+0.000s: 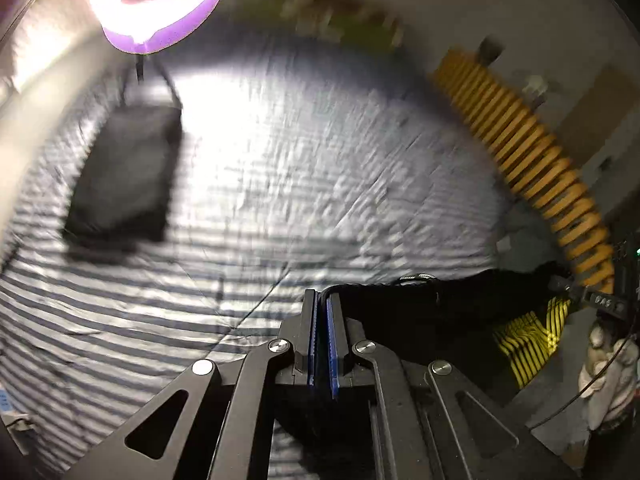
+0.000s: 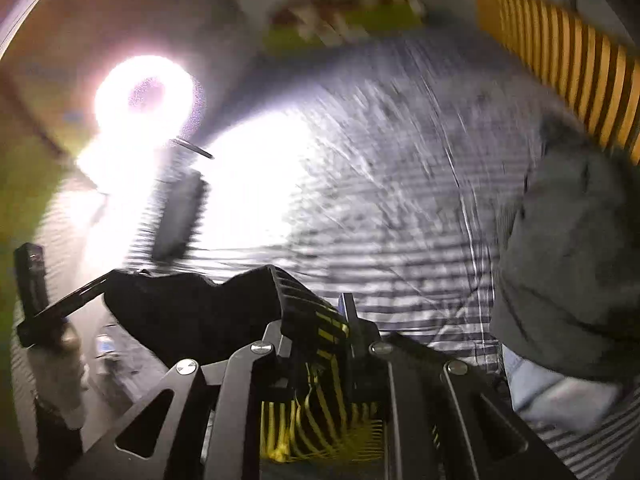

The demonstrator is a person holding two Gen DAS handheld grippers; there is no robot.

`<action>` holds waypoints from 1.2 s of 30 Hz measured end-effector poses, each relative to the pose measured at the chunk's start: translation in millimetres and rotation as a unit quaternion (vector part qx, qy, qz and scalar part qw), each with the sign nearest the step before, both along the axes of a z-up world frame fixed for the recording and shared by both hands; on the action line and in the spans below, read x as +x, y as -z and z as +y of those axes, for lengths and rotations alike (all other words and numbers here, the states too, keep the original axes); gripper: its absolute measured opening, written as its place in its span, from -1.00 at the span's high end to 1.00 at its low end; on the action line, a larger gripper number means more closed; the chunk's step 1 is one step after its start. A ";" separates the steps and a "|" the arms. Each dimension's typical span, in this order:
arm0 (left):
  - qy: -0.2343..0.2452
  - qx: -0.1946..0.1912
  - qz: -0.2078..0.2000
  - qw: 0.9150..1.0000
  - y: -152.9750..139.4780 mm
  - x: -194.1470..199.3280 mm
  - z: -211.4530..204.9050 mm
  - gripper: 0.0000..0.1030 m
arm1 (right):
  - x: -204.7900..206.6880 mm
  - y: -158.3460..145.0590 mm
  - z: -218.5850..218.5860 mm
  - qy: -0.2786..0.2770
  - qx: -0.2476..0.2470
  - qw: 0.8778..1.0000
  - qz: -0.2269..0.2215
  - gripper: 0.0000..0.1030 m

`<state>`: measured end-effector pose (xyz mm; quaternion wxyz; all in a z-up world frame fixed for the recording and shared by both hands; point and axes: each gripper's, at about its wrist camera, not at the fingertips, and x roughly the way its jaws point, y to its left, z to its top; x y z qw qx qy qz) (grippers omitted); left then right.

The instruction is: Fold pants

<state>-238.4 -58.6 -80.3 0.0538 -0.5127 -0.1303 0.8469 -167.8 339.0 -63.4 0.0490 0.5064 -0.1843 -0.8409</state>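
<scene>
We hold the black pants up between both tools, above a bed covered in a grey-and-white striped sheet. Our left gripper has its two blue-padded jaws pressed nearly together, and a thin black edge of the fabric comes out from between them at the tips and runs off to the right. From the right wrist view, our right gripper is clamped on a thicker bunch of the same garment: the ribbed black cloth with yellow stripes fills the narrow gap between its jaws and hangs down below them. The pants stretch as a dark band from one tool to the other, clear of the sheet. In the left wrist view we can see the other tool at the far right edge, held by a hand in a white glove. A dark folded item lies on the sheet well apart from us, under a bright ring light
</scene>
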 end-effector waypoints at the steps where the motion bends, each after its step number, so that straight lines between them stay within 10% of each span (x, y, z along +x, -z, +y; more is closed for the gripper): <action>1: 0.000 -0.013 -0.020 1.000 25.7 -16.2 5.4 0.93 | -14.4 23.5 6.6 0.005 -0.006 1.000 -0.020 0.71; 8: 0.006 -0.050 -0.090 0.995 132.7 -91.9 36.7 0.91 | -87.9 140.4 37.3 -0.007 0.002 0.994 -0.106 0.65; 10: 0.009 -0.042 -0.100 0.994 140.8 -98.1 37.6 0.65 | -94.6 151.0 42.9 -0.013 0.004 0.993 -0.115 0.53; 14: 0.018 -0.022 -0.085 0.996 137.2 -93.6 31.8 0.39 | -89.1 126.5 48.7 -0.027 0.031 0.996 -0.079 -0.03; 20: 0.006 0.001 -0.048 0.999 109.5 -71.0 8.8 0.04 | -62.0 79.0 26.3 -0.066 0.083 0.994 -0.021 -0.03; 25: 0.000 -0.063 -0.015 0.998 102.4 -41.4 0.2 -0.04 | -55.6 109.3 -22.8 -0.123 0.138 0.982 -0.041 -0.03; 29: 0.013 -0.113 0.014 0.993 99.7 -25.9 4.3 -0.48 | -47.9 134.9 -27.2 -0.119 0.183 0.975 -0.042 -0.03; 36: 0.068 -0.106 -0.018 0.992 109.5 -35.4 33.3 -0.50 | -44.5 149.6 -16.6 -0.128 0.214 0.966 -0.068 -0.03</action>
